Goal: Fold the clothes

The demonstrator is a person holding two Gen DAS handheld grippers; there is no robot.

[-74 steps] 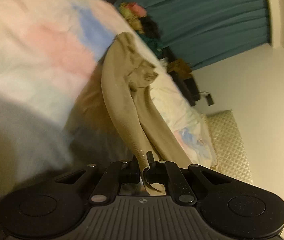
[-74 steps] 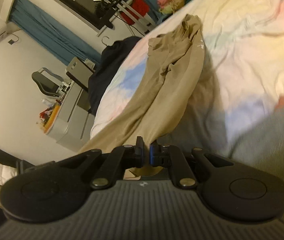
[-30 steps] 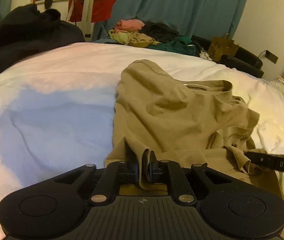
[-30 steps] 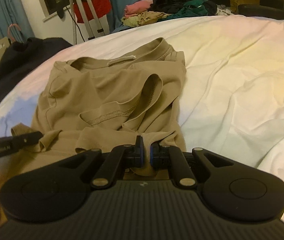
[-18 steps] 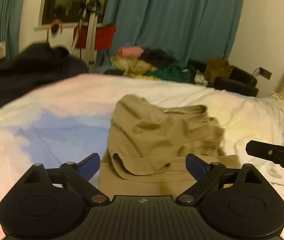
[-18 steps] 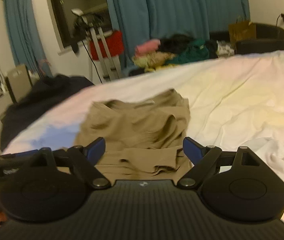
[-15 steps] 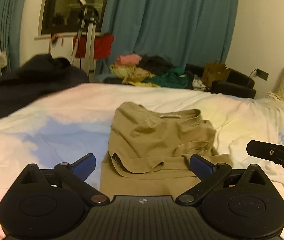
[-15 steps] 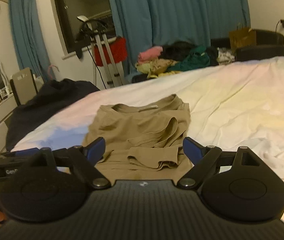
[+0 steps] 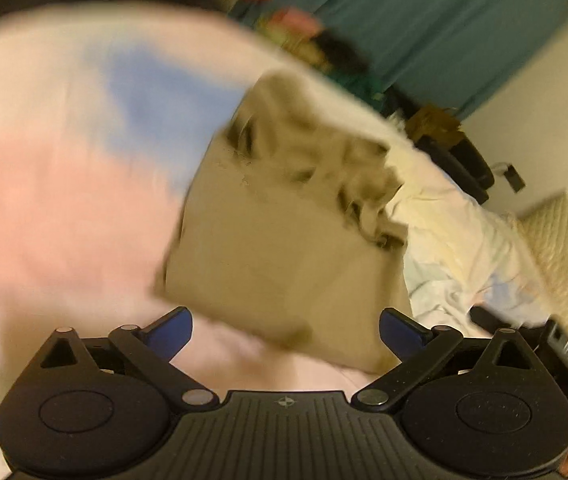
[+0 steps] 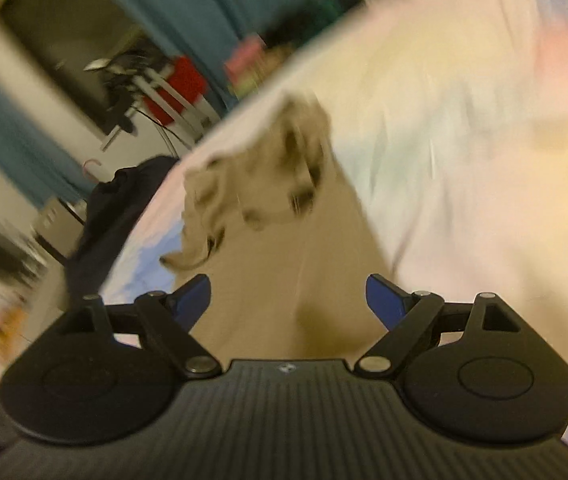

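Note:
A tan shirt (image 9: pixel 284 240) lies partly folded on the pastel bedsheet (image 9: pixel 63 200), its crumpled sleeves and collar at the far end. Both views are blurred and tilted. My left gripper (image 9: pixel 286 330) stands open just short of the shirt's near edge, with nothing between its blue pads. In the right wrist view the same tan shirt (image 10: pixel 284 248) stretches away from my right gripper (image 10: pixel 288 300), which is also open and empty above the shirt's near part. The other gripper's black tip (image 9: pixel 564 344) shows at the right of the left wrist view.
Teal curtains (image 9: pixel 444 20) hang behind the bed, with a heap of clothes (image 9: pixel 316 40) below them. A dark garment (image 10: pixel 123 200) lies off the bed's left side, near a stand with a red bag (image 10: pixel 179 80). A quilted pillow (image 9: pixel 556 240) sits at the right.
Both grippers let go of the shirt's hem and opened wide. They then drew back towards me and rolled, so both views now tilt and blur.

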